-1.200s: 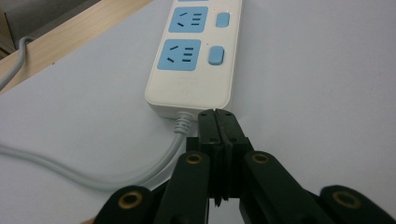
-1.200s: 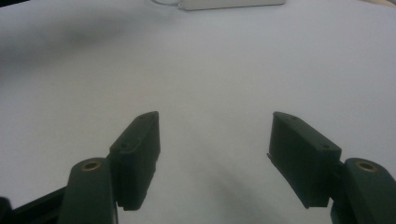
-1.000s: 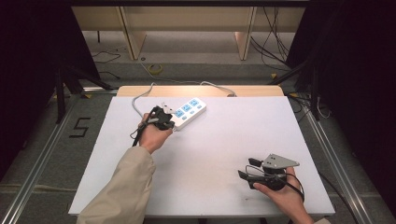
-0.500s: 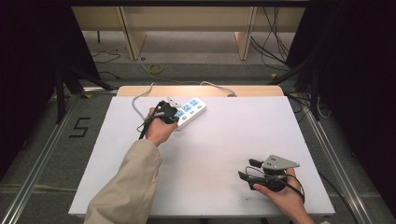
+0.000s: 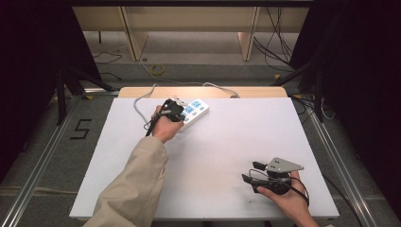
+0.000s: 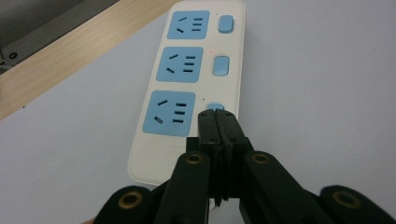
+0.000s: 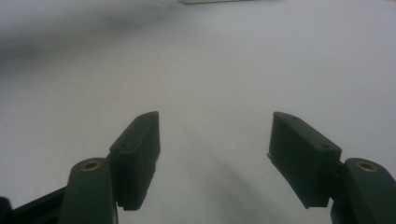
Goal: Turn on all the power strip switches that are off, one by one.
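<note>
likely switch press: power strip (image 6: 187, 88) lies flat at far left of table (image 5: 227, 142), cord trailing off back edge. left gripper (image 6: 218, 122) jaws pressed together, empty, tips at nearest rocker switch (image 6: 214, 106). right gripper (image 7: 212, 154) wide apart, empty, near front right. strip looks rigid, light plastic, may slide; better push on switch than grasp.

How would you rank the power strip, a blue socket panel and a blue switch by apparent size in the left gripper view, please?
1. Power strip, the largest by far.
2. Socket panel; the nearest one looks biggest, probably only from closeness to the camera.
3. Switch, the smallest. The nearest switch is partly hidden behind the shut left gripper.
</note>
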`<state>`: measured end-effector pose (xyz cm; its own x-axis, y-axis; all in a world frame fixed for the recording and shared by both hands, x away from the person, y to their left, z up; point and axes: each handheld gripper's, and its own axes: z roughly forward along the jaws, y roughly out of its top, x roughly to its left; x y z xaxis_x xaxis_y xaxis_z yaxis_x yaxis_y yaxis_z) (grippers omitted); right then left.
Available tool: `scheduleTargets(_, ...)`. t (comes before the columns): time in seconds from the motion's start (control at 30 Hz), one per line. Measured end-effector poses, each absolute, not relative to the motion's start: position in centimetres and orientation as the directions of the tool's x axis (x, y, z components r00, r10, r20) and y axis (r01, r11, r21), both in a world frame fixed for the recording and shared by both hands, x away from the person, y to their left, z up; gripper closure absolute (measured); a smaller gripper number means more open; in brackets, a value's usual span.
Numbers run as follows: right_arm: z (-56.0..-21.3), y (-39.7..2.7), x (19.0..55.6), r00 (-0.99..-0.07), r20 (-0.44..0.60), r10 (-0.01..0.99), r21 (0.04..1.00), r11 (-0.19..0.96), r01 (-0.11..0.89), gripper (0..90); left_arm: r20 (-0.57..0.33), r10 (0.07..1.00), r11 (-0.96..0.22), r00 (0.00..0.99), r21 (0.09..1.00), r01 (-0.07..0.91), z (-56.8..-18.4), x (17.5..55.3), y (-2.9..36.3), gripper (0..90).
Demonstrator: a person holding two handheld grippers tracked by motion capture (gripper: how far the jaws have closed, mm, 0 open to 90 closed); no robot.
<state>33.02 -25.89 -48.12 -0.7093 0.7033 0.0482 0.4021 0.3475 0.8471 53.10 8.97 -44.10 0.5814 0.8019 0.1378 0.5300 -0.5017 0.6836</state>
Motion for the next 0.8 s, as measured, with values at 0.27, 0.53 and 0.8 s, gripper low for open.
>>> scheduleTargets(0.27, -48.1, -25.9, 33.0, -0.709, 0.047, 0.704, 0.847, 0.347, 0.402, 34.5, 0.155, 0.795, -0.518, 0.587, 0.678, 0.522, -43.9, 53.8, 8.6, 89.9)
scheduleTargets(0.53, -48.1, -26.0, 33.0, -0.707, 0.044, 0.705, 0.848, 0.348, 0.399, 34.6, 0.153, 0.796, -0.52, 0.586, 0.668, 0.532, -44.2, 54.5, 8.4, 89.9)
scheduleTargets(0.8, -48.0, -26.1, 33.0, -0.702, 0.036, 0.711, 0.85, 0.348, 0.397, 34.3, 0.151, 0.794, -0.521, 0.589, 0.669, 0.531, -44.1, 54.8, 7.8, 89.9)
